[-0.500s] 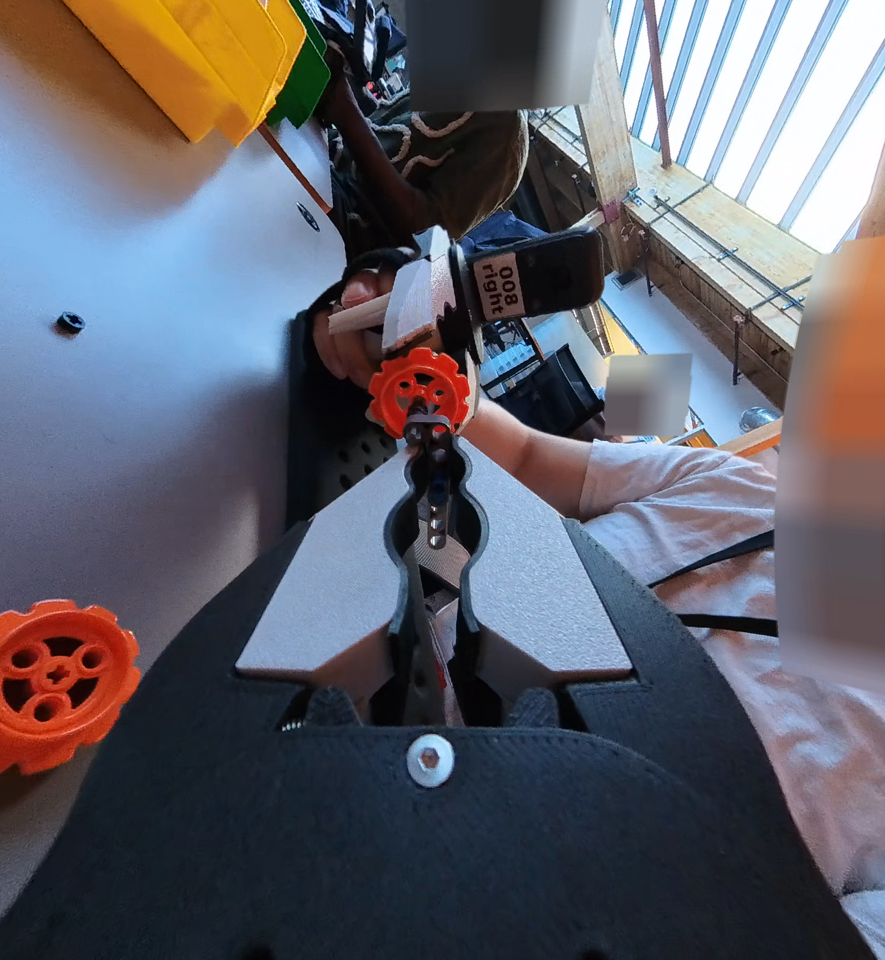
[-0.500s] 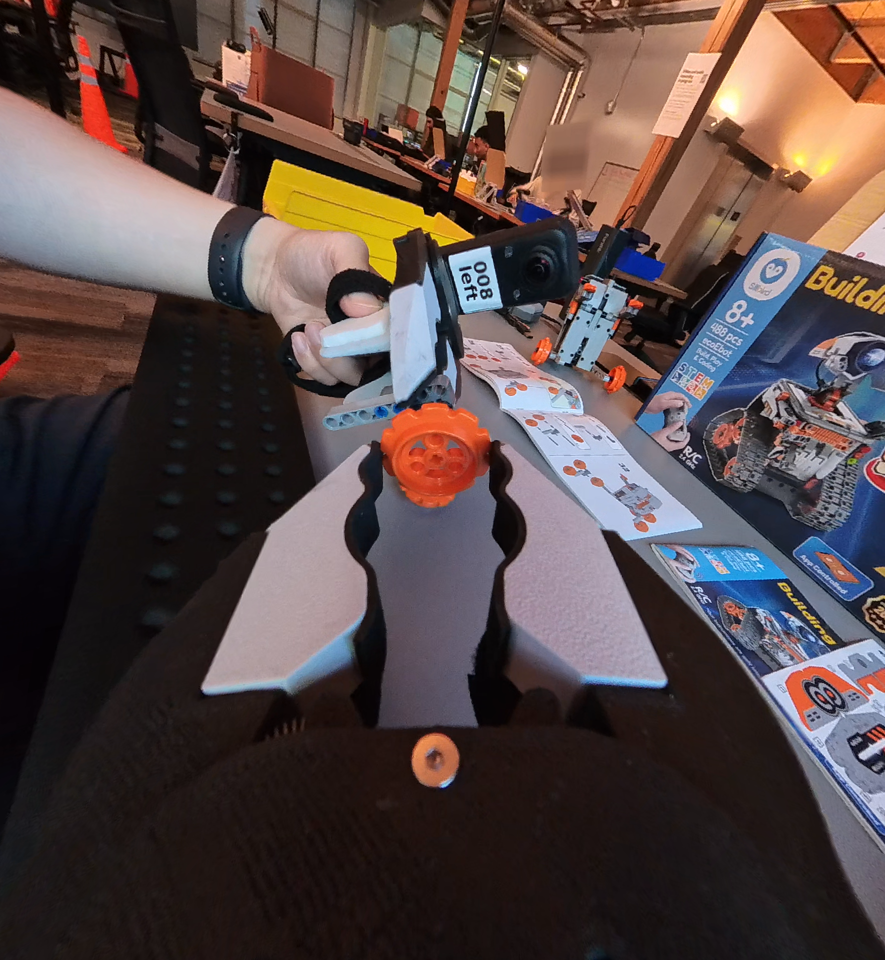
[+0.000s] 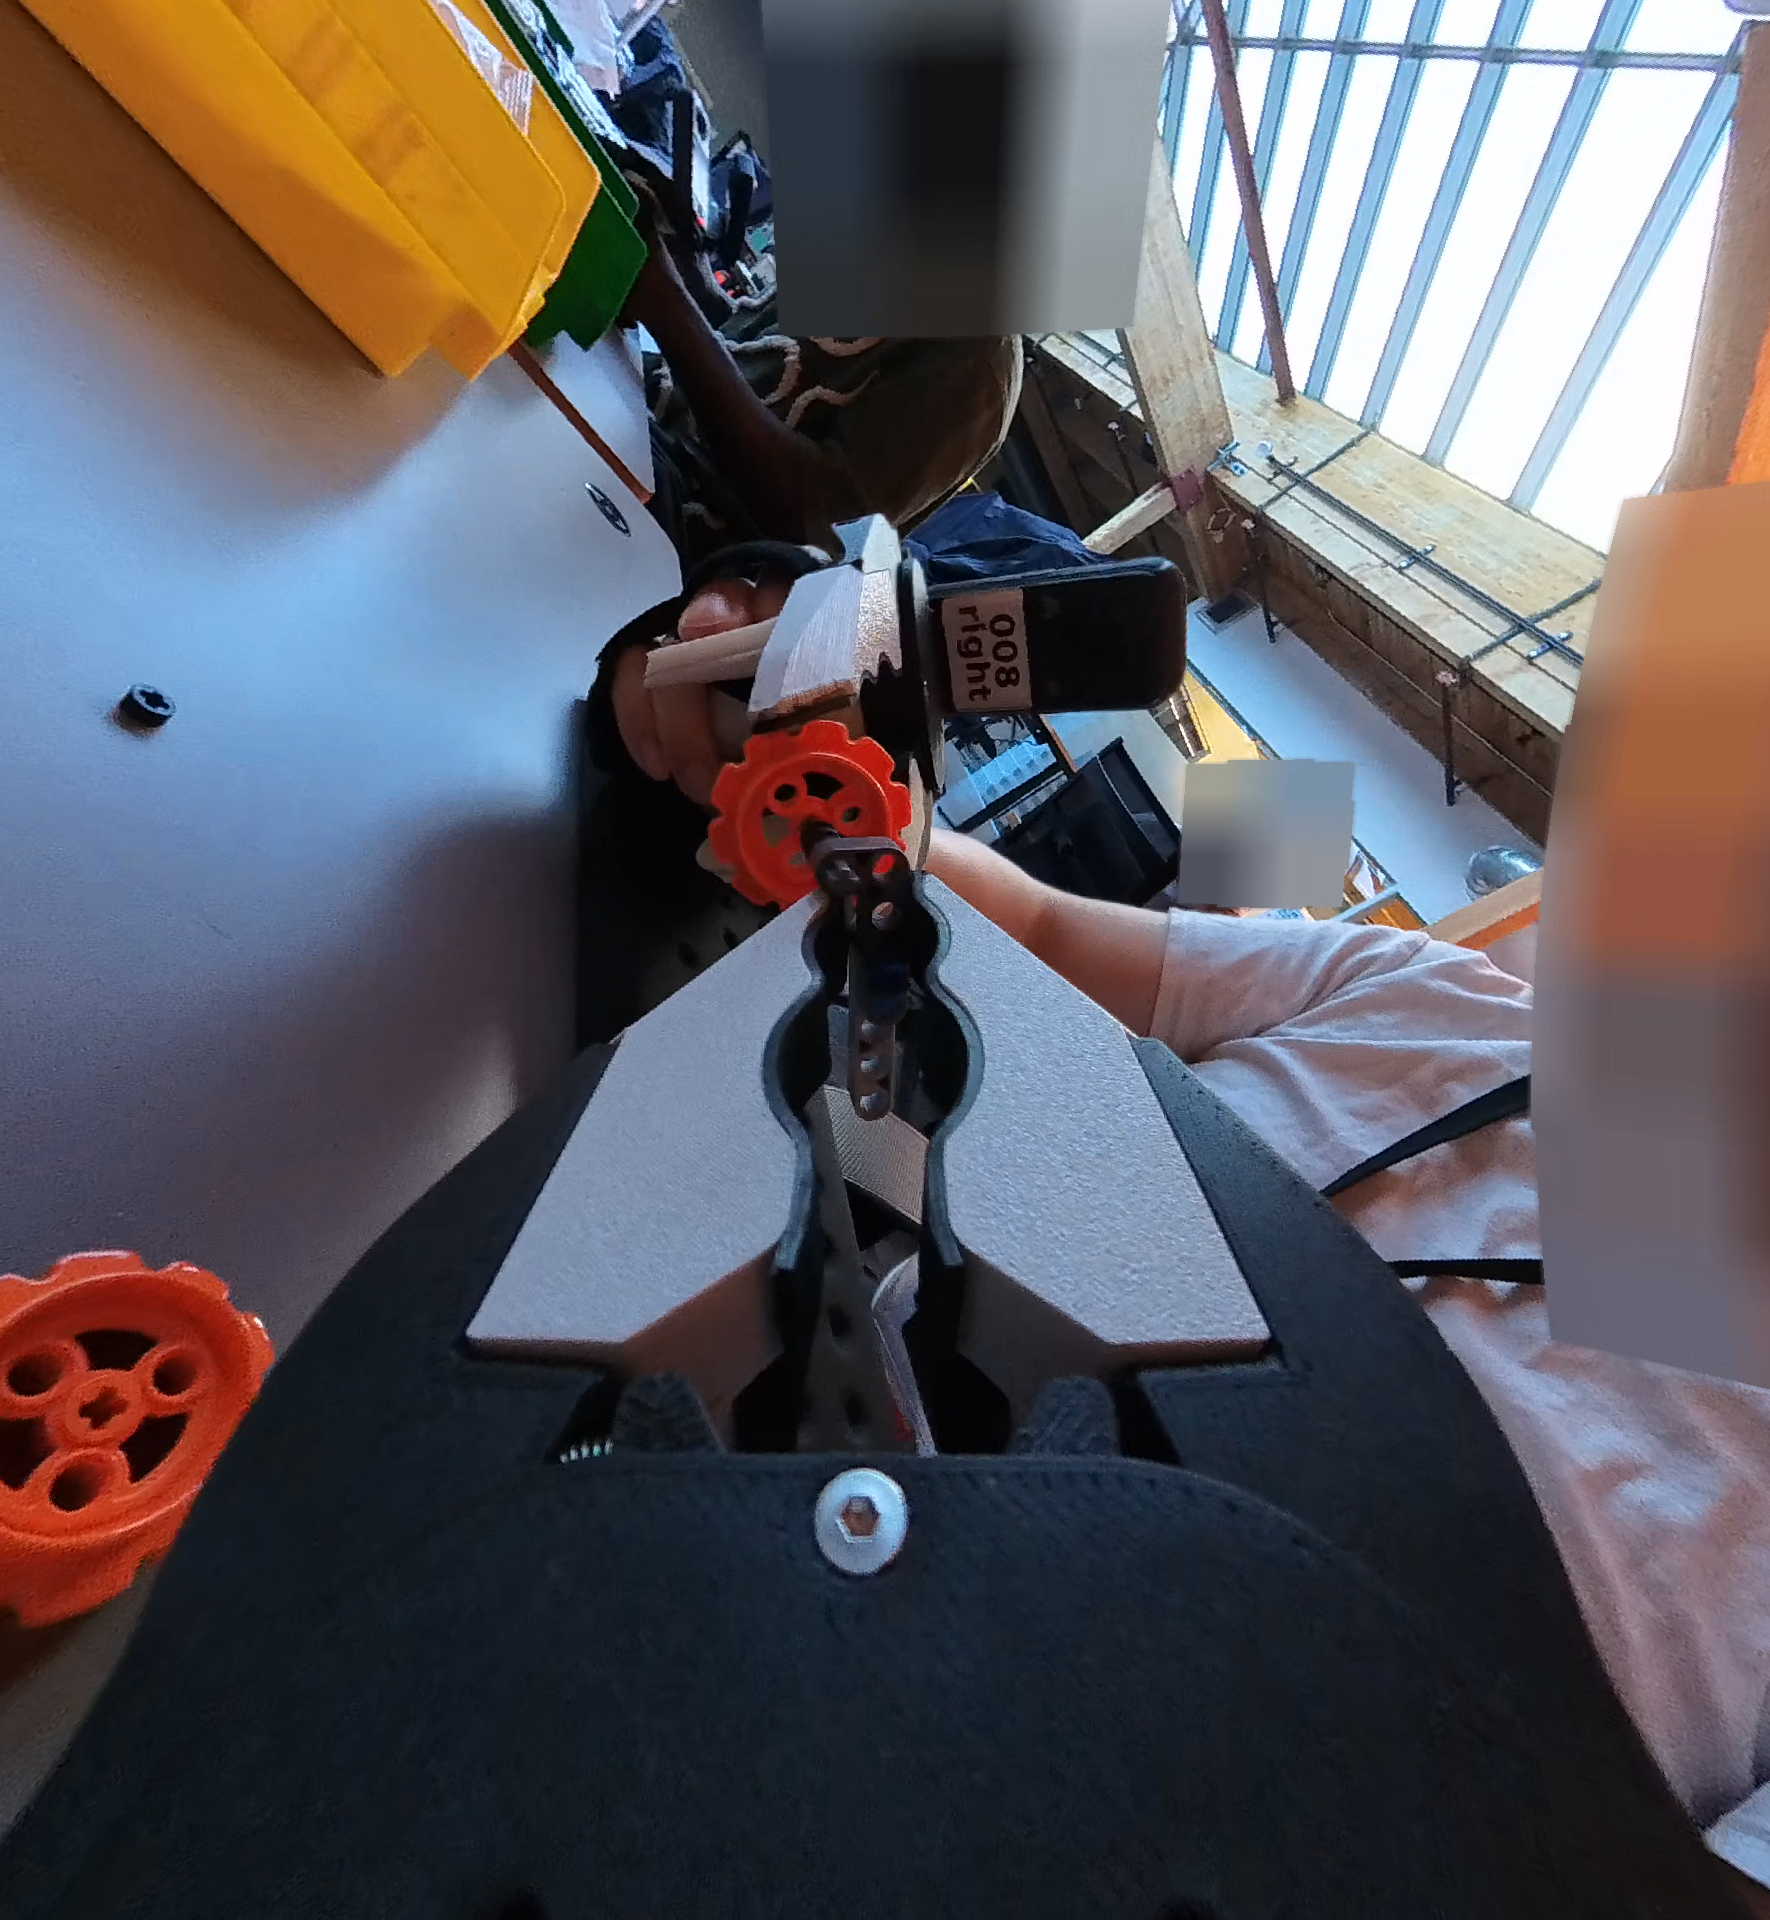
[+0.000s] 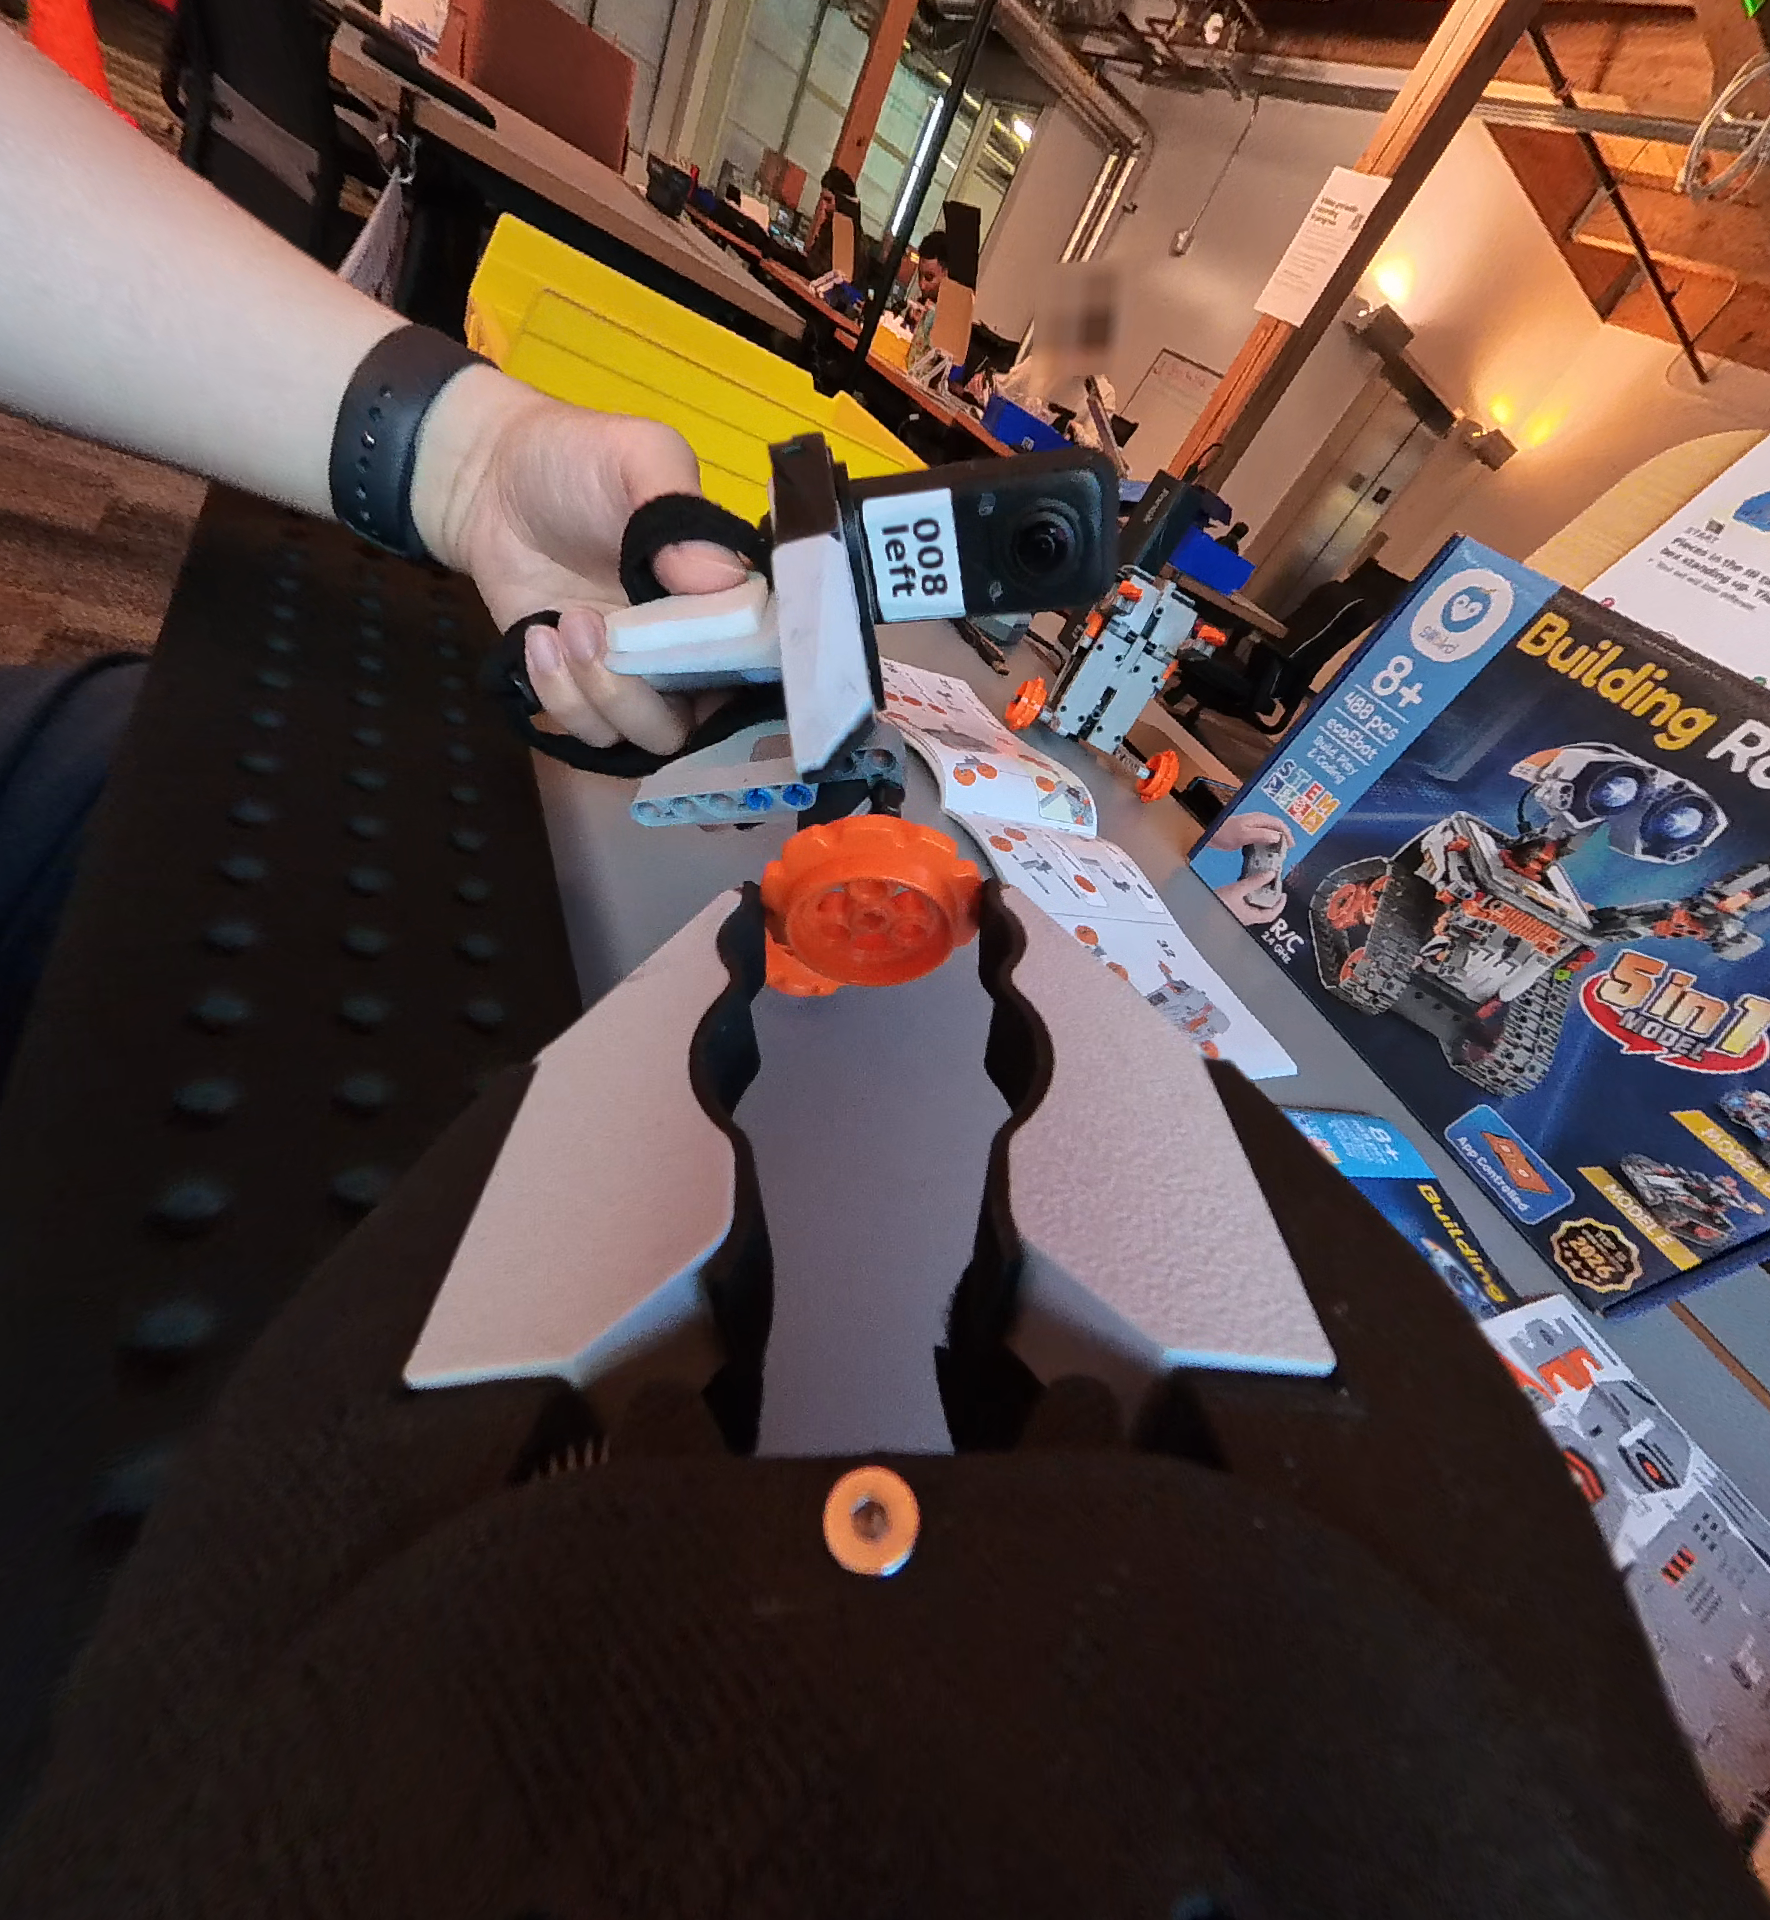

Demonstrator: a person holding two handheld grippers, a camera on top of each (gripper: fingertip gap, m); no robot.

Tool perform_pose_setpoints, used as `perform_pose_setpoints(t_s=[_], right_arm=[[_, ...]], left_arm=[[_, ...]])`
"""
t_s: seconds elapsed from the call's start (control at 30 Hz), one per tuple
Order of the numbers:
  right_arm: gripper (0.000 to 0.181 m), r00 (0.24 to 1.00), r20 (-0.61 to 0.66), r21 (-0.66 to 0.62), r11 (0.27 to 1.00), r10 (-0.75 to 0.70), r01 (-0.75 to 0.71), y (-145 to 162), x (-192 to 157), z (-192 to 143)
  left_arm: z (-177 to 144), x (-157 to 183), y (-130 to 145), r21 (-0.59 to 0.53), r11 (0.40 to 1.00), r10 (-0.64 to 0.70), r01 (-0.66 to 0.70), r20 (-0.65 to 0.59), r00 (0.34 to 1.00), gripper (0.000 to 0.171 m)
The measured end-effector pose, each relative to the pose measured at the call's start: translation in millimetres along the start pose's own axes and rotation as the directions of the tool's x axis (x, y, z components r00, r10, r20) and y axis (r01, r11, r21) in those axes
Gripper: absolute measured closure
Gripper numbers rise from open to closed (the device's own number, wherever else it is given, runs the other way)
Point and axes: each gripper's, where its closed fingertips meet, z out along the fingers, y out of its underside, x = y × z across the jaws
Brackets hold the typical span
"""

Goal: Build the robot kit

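Note:
My right gripper point(image 4: 868, 940) is shut on an orange toothed wheel point(image 4: 860, 920), gripped at its rim between the fingertips and held above the grey table point(image 4: 860, 1247). My left gripper point(image 3: 865, 914) is shut on a dark beam with holes point(image 3: 873, 997). The beam's axle tip meets the hub of the orange wheel point(image 3: 803, 821), which the right gripper's fingers point(image 3: 829, 634) hold. In the right wrist view, the left gripper's fingers point(image 4: 824, 644) hold a grey beam with blue pins point(image 4: 725, 802) just above the wheel.
A second orange wheel point(image 3: 81, 1439) and a small black part point(image 3: 145, 707) lie on the table. Yellow bins point(image 3: 341, 156) stand at the far edge. An open booklet point(image 4: 1068, 862), a half-built model point(image 4: 1109, 675) and a large toy box point(image 4: 1587, 935) are on the right. My two grippers' fingertips are within a few centimetres of each other.
The orange wheel has tilted in the right gripper, and the beam's axle tip now sits closer over its hub. Both grips are unchanged.

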Motion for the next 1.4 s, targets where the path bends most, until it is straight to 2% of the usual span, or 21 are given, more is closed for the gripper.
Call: perform_pose_setpoints(t_s=[0.17,0.27,0.4,0.7,0.83,1.17,1.4], right_arm=[[0.141,1.000,-0.004,-0.002,1.000,-0.028,0.028,-1,-2,0],[0.141,0.996,0.000,-0.026,0.996,-0.085,0.085,1,-7,3],[0.141,0.994,-0.004,-0.093,0.990,-0.107,0.106,9,-8,9],[0.141,0.996,-0.053,-0.145,0.987,-0.076,0.068,16,-1,13],[0.141,0.996,-0.048,-0.135,0.989,-0.070,0.063,15,-1,13],[0.141,0.998,-0.002,-0.140,0.988,-0.065,0.064,20,-7,15],[0.141,0.997,-0.016,-0.153,0.986,-0.069,0.066,21,-6,17]], left_arm=[[-1,-1,2,0.009,1.000,-0.016,0.016,-0.027,1.000,0.166],[-5,-3,6,-0.016,0.997,-0.083,0.082,-0.057,0.995,0.167],[-11,-14,10,-0.031,0.997,-0.075,0.074,-0.027,0.997,0.167],[-13,-20,3,0.052,0.990,-0.126,0.129,-0.054,0.991,0.167],[-13,-20,4,0.057,0.986,-0.153,0.158,-0.087,0.984,0.167],[-14,-24,9,0.039,0.984,-0.171,0.175,-0.081,0.982,0.168],[-17,-24,8,0.053,0.984,-0.164,0.168,-0.072,0.984,0.167]])
